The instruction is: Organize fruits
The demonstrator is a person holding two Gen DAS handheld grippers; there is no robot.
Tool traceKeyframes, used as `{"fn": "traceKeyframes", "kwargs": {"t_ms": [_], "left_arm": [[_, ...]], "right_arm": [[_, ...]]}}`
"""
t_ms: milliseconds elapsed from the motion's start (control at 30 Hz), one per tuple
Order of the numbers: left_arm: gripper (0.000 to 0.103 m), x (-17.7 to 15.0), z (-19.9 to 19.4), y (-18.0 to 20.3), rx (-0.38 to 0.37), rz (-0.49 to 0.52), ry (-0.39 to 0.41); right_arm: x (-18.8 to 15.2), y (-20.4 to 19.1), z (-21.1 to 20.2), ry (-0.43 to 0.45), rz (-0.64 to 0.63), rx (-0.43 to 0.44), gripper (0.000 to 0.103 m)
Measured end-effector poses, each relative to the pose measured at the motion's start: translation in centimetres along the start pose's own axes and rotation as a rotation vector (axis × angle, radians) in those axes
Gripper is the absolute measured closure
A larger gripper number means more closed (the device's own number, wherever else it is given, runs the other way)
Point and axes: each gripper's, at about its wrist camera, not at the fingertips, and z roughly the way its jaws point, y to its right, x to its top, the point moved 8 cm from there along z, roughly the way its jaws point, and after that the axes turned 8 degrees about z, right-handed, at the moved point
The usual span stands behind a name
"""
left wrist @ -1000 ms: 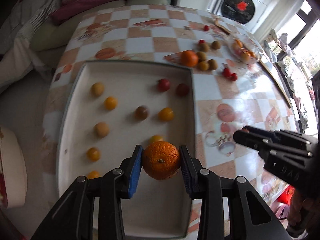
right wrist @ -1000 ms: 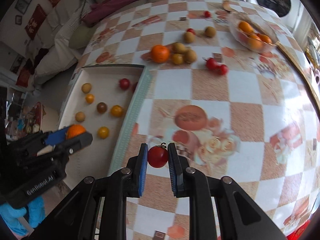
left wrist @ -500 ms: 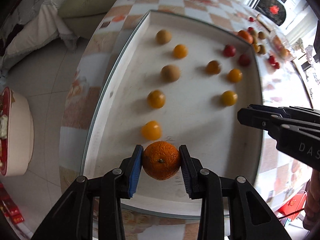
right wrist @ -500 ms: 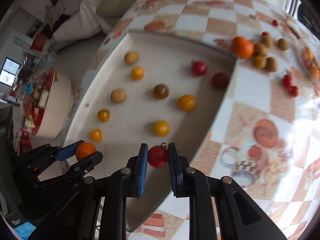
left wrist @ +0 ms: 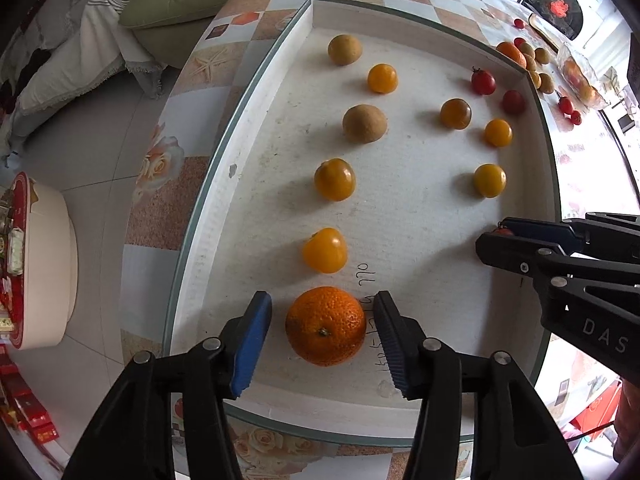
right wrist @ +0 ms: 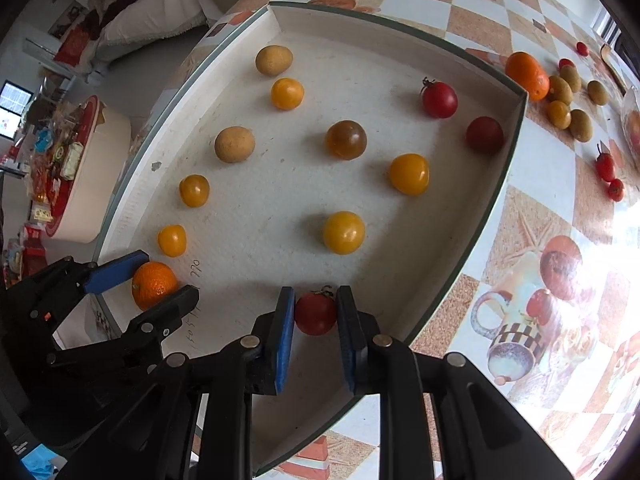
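Note:
A white tray [left wrist: 256,128] holds two rows of small yellow, brown and red fruits. My left gripper [left wrist: 320,328] is open, its pads clear of an orange mandarin [left wrist: 325,325] resting on the tray's near end; it also shows in the right wrist view [right wrist: 154,284]. My right gripper [right wrist: 316,314] is shut on a red cherry tomato [right wrist: 316,313] low over the tray's near right part. In the left wrist view the right gripper [left wrist: 498,236] enters from the right, the tomato barely showing.
Loose fruits lie on the checkered table beyond the tray: a mandarin [right wrist: 526,74], several brown longans [right wrist: 568,100], red tomatoes [right wrist: 608,172] and a clear bowl [left wrist: 580,76]. A round cream stool [left wrist: 40,260] stands on the floor at left.
Both grippers came down to the tray's near end. My left gripper opened and let the mandarin rest on the tray. The right still holds the tomato.

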Motion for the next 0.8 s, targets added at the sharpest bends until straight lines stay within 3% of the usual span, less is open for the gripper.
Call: {"fn": "traceKeyframes", "kwargs": {"t_ms": [67,100,167,300,433,467,500,700,733,800], "left_arm": [[0.035,0.1,0.0,-0.1,0.019,0.0,-0.004],[0.022,0.1,-0.1,-0.3,0.026,-0.003,0.002],[0.021,0.4,-0.4,-0.5,0.036,-0.005,0.017],[0.021,0.6,-0.3,-0.3,0.036,-0.001,-0.003],[0.02,1.0,-0.6,-0.2,0.027,-0.002,-0.008],[0.018,1.3,-0.7,-0.2,0.04,0.002,-0.004],[0.0,1.4,-0.8,-0.2,0.048,0.008,-0.004],[0.0,2.8,-1.1,1.0,0.052,0.044,0.007],[0.0,3.0,-1.2,1.3,0.053,0.046,0.01],[0.0,3.2,-1.5,1.7,0.063,0.046,0.014]], "right_arm": [[0.1,-0.1,0.1,-0.004,0.002,0.004,0.078],[0.1,-0.1,0.1,-0.005,0.006,0.008,0.071],[0.1,0.1,-0.3,0.006,0.007,0.008,0.055],[0.3,0.0,-1.5,0.034,0.007,0.026,0.044],[0.8,0.1,-2.9,0.071,0.018,0.027,0.021],[1.0,0.3,-3.3,0.082,0.023,0.022,0.021],[1.1,0.4,-3.7,0.089,0.03,0.016,0.02],[1.3,2.0,-4.5,0.072,0.063,-0.042,0.01],[1.3,2.0,-4.5,0.071,0.066,-0.045,0.001],[1.3,2.3,-4.6,0.077,0.072,-0.053,0.0]]}}
